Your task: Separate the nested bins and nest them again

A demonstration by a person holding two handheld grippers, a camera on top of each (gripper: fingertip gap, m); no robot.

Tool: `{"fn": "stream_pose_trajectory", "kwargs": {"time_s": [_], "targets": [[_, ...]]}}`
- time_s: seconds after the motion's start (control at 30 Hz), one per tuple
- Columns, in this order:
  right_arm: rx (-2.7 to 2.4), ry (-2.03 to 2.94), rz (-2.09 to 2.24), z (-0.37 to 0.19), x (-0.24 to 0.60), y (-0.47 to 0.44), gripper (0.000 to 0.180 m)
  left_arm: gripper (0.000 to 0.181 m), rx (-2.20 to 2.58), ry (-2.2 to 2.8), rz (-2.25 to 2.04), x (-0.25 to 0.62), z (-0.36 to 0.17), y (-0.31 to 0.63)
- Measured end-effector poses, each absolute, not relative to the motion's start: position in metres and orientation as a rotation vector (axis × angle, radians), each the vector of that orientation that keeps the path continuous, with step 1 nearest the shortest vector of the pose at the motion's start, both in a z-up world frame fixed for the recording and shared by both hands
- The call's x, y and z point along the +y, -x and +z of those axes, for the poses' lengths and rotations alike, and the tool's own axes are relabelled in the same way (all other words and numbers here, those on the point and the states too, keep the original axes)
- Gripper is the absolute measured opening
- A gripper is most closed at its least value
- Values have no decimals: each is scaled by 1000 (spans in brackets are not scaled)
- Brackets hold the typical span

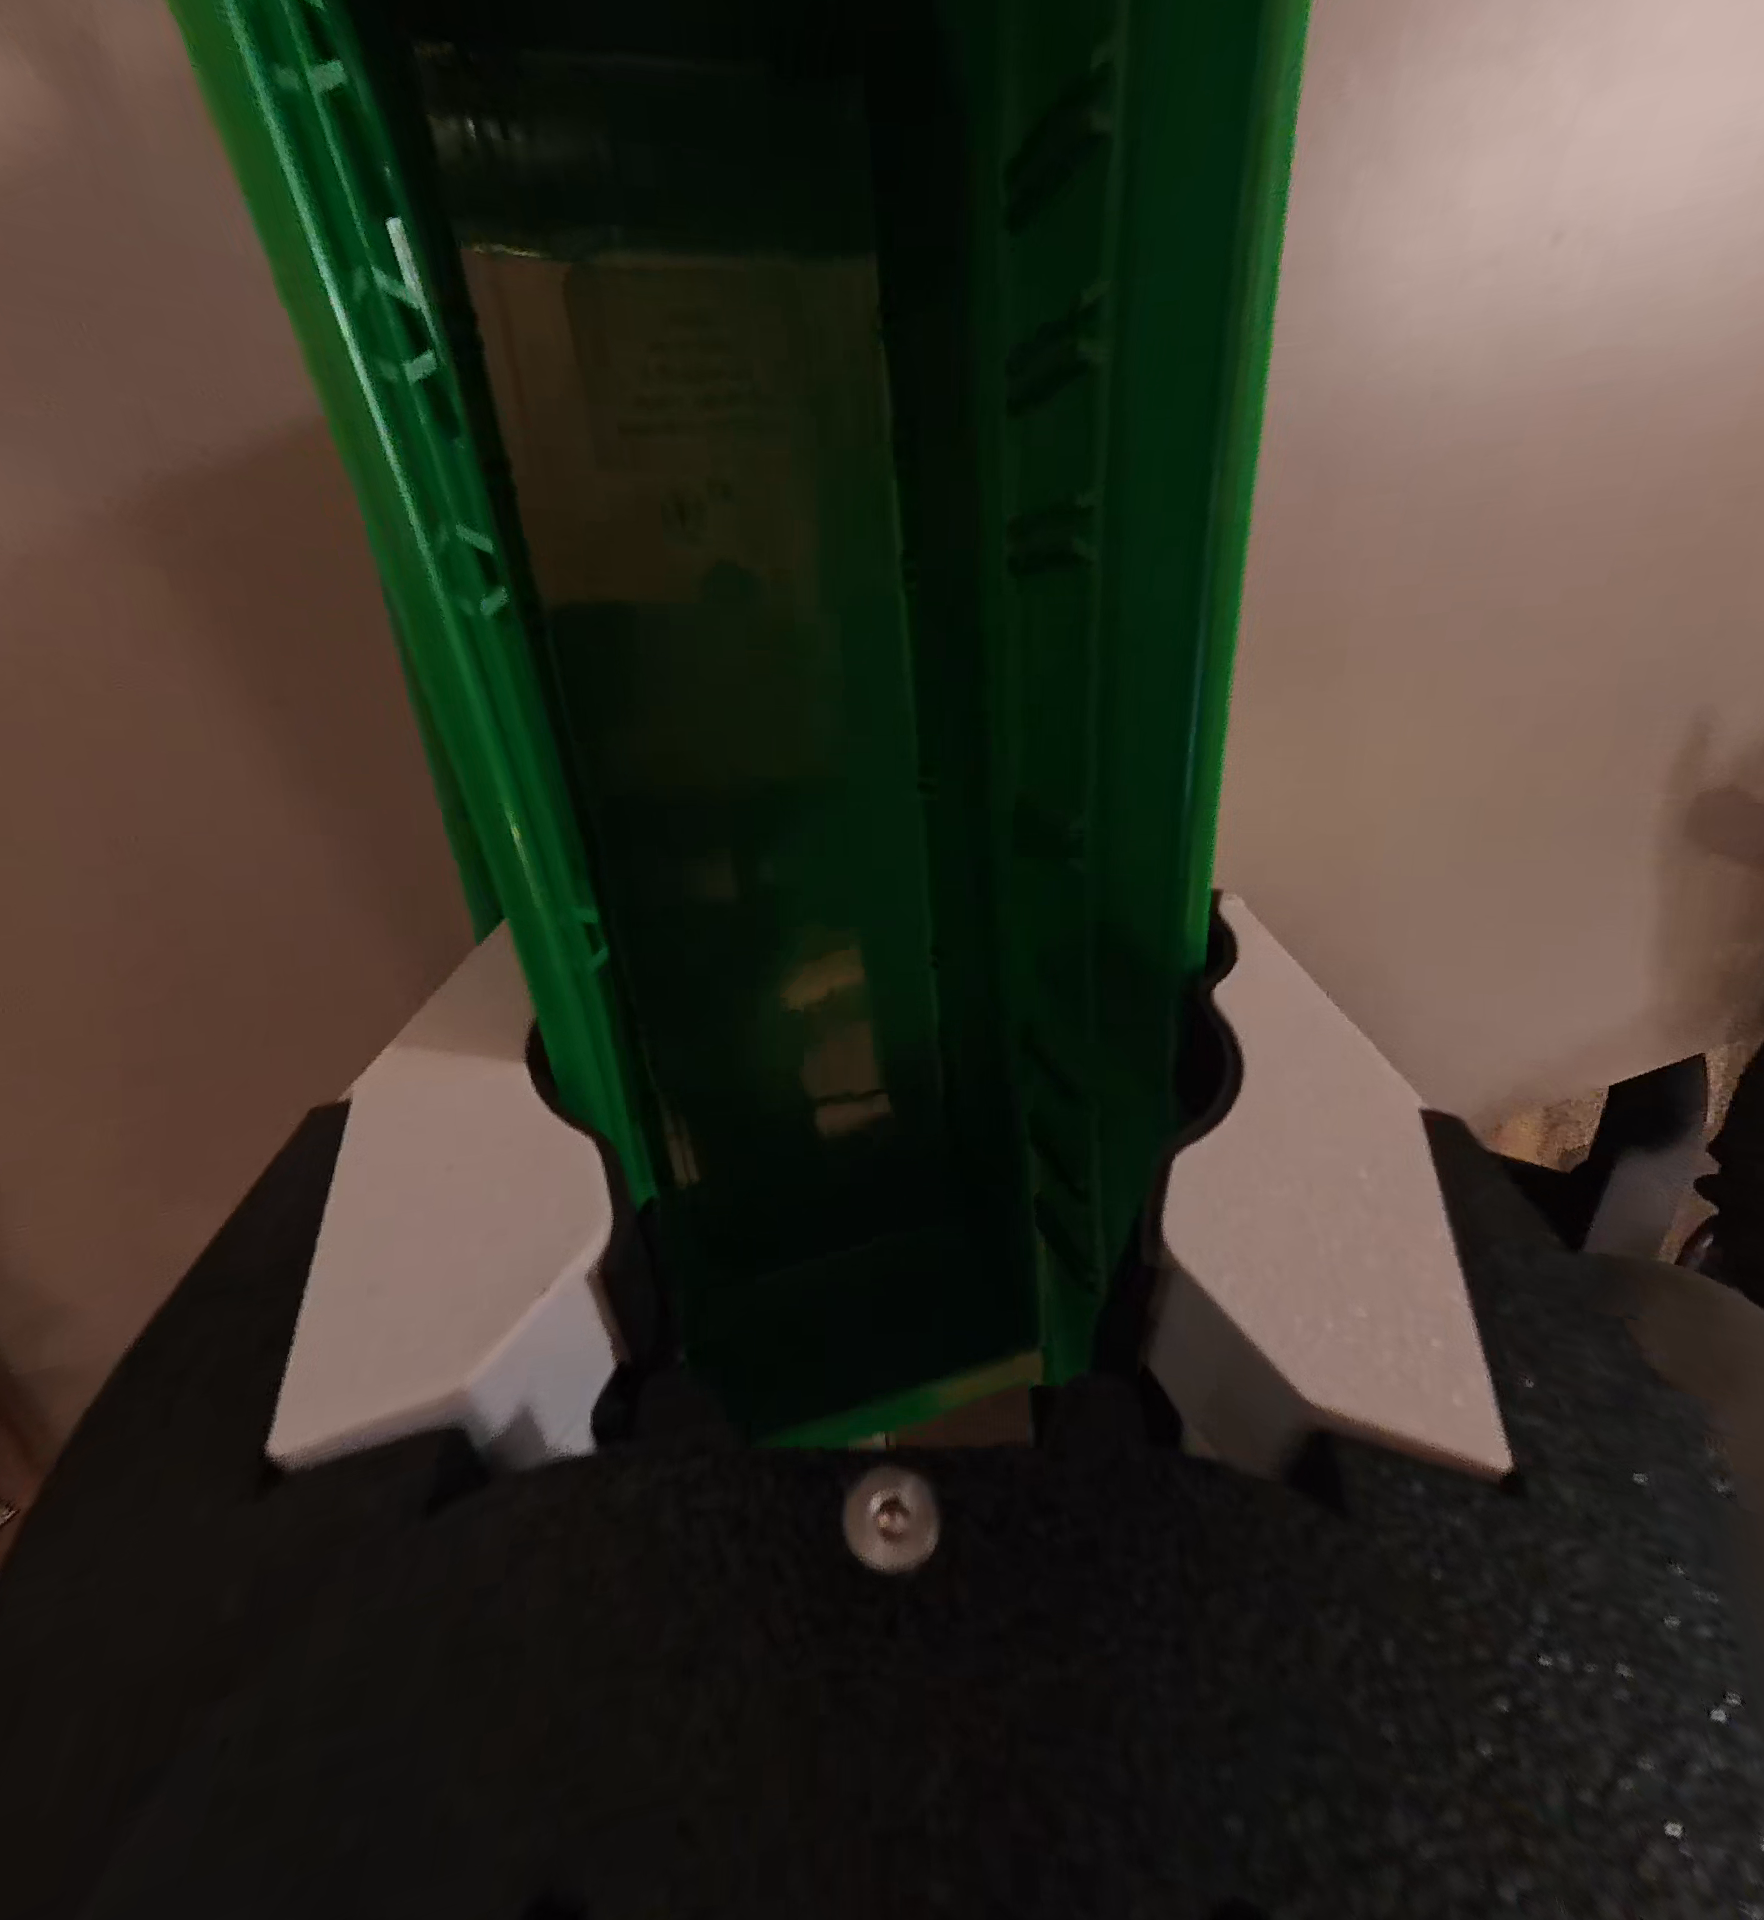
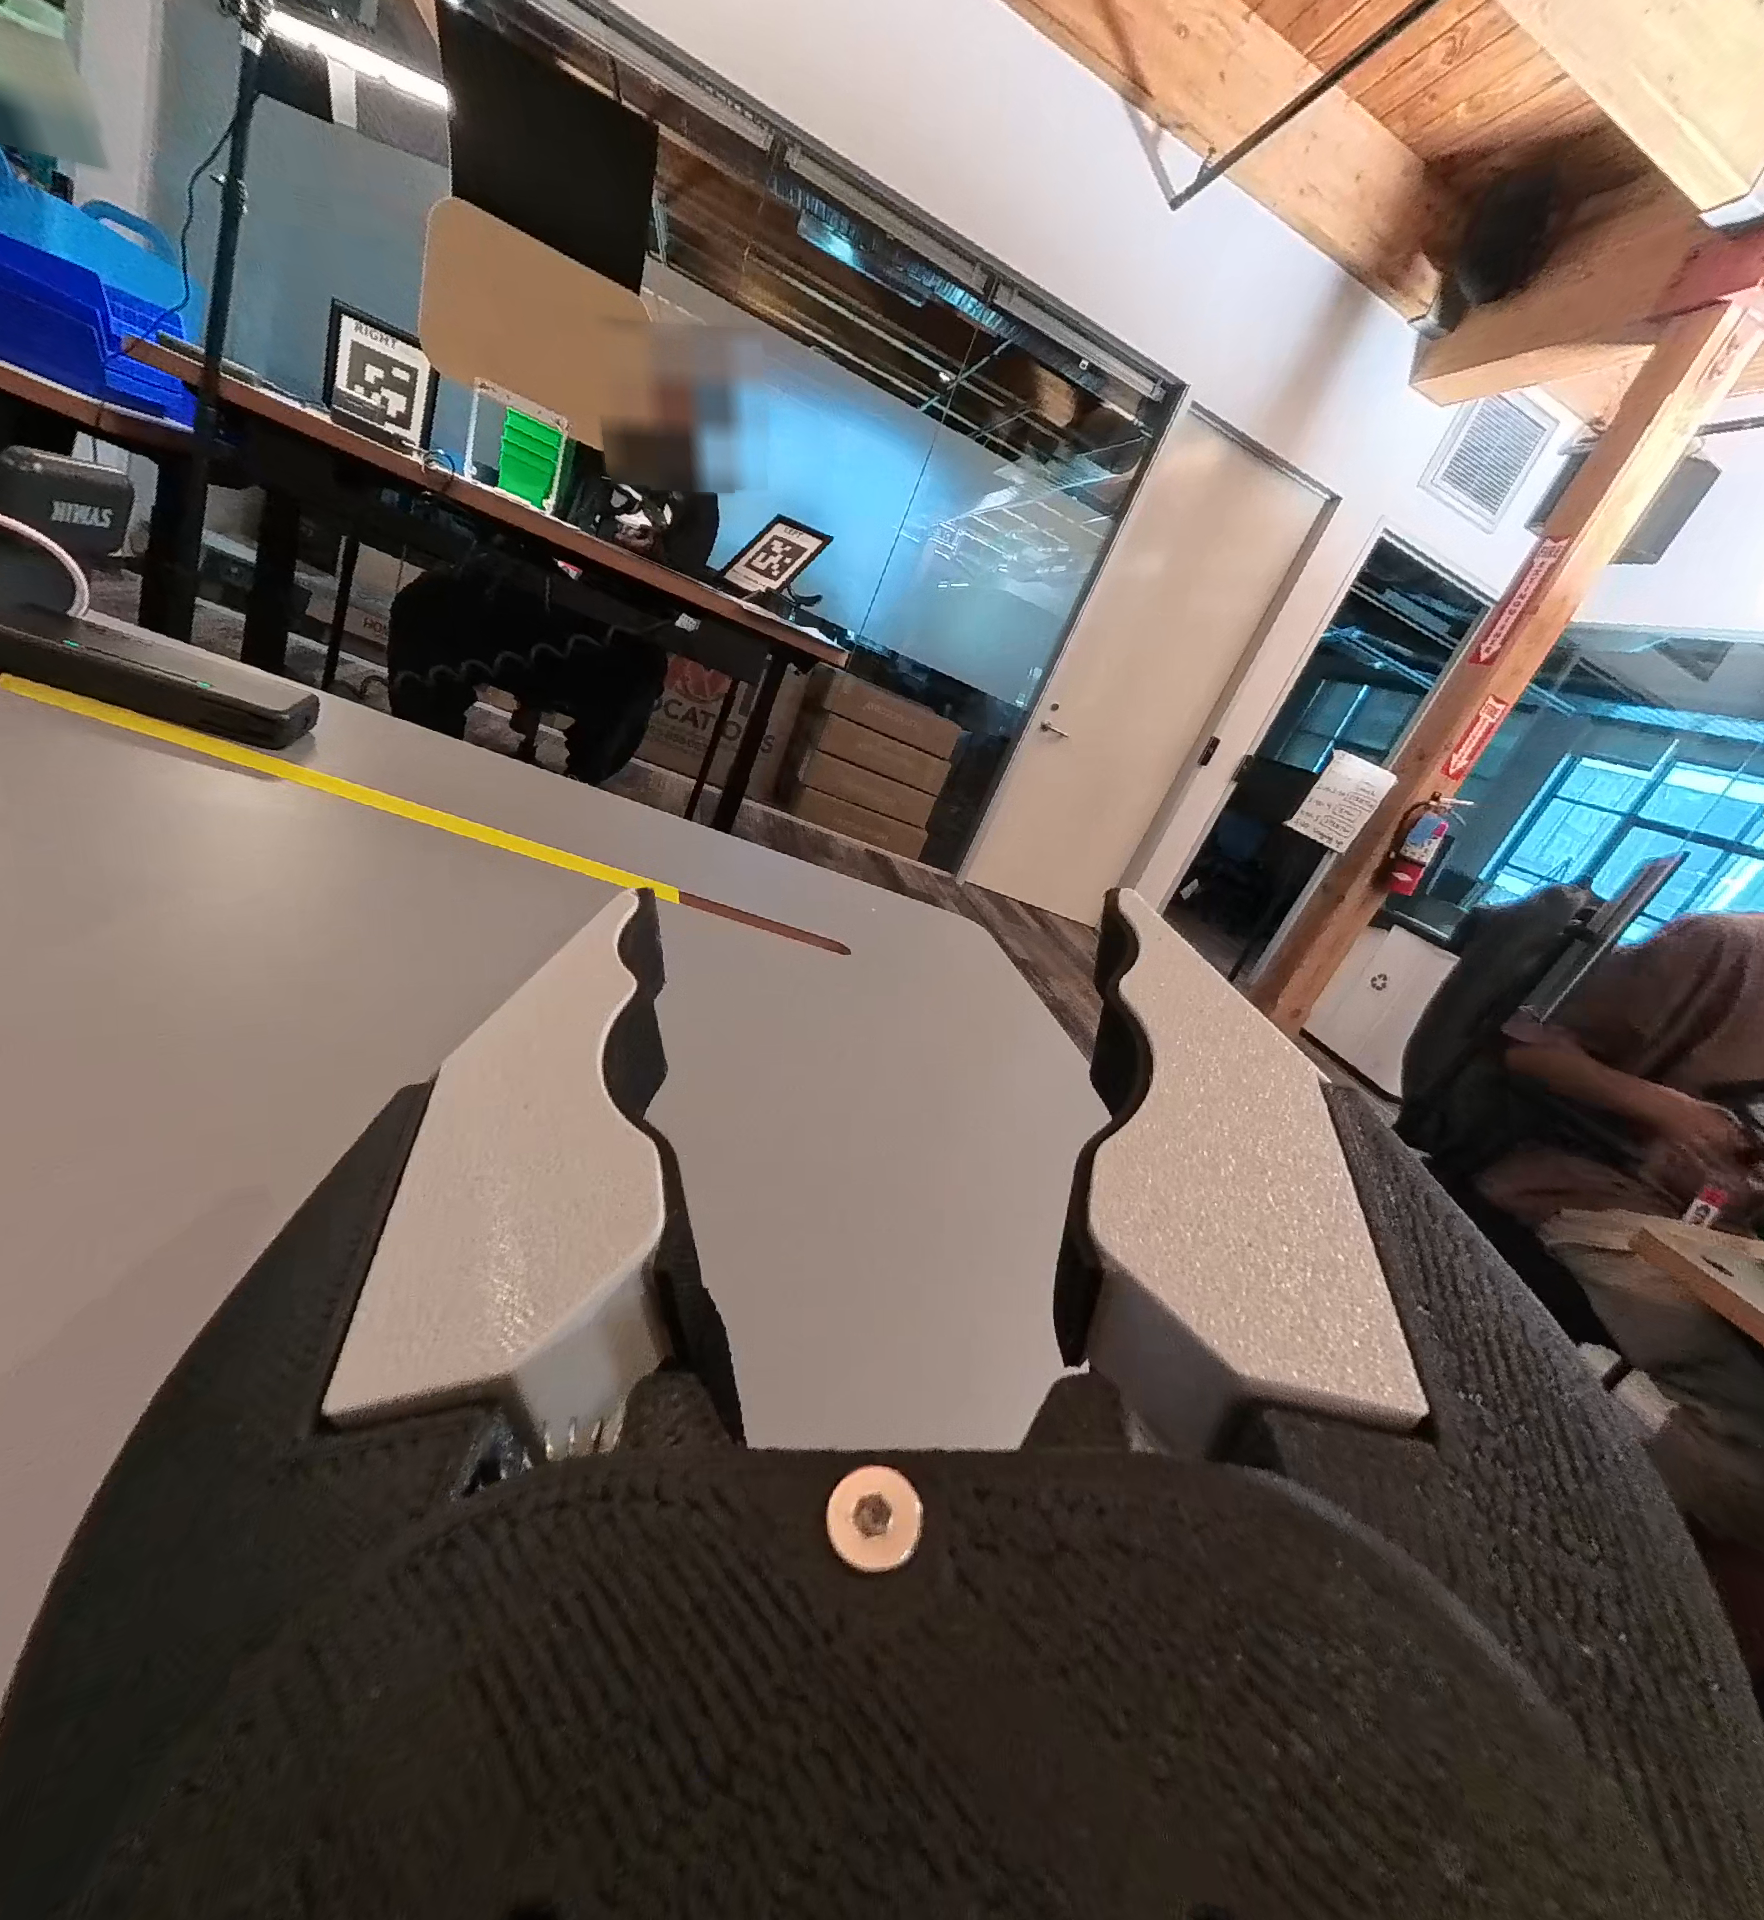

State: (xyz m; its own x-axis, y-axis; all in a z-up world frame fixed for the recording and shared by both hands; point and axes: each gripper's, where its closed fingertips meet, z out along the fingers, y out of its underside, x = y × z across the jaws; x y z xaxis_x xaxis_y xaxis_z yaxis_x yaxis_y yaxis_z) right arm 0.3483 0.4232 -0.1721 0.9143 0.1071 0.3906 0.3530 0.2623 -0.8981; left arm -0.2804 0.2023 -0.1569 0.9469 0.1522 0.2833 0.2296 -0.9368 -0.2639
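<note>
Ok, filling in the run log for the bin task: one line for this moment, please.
left gripper: shut on green bin, lifted | right gripper: open, empty, over grey table

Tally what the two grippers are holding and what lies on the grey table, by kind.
Green bin, clamped in the left gripper: 1
Dark flat device on the grey table: 1
Yellow tape strip: 1
Held by the right gripper: 0
Total: 3
</note>
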Motion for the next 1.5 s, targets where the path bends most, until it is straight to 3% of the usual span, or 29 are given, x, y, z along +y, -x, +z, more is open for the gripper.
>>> {"fn": "stream_pose_trajectory", "kwargs": {"time_s": [0.33, 0.43, 0.47, 0.73, 0.9, 1.13, 1.3, 1.5], "targets": [[-421, 1318, -156, -175, 424, -346, 84, 124, -284, 2756, -396, 204, -162, 276], [-421, 1320, -147, -175, 424, -346, 84, 156, -268, 2633, -645, 205, -144, 259], [-420, 1319, -146, -175, 424, -346, 84, 160, -256, 2584, -693, 204, -138, 258], [-445, 1304, -149, -173, 422, -340, 85, 158, -267, 2139, -947, 197, -95, 273], [-458, 1307, -162, -175, 423, -340, 85, 158, -289, 2102, -719, 175, -89, 305], [-506, 1277, -127, -171, 417, -326, 84, 158, -262, 1768, -703, 124, -123, 311], [-673, 1263, -35, -162, 399, -265, 83, 159, -272, 1521, -724, 96, -143, 300], [-829, 1305, 381, -113, 349, -121, 90, 159, -268, 1556, -958, 103, -191, 266]]}}
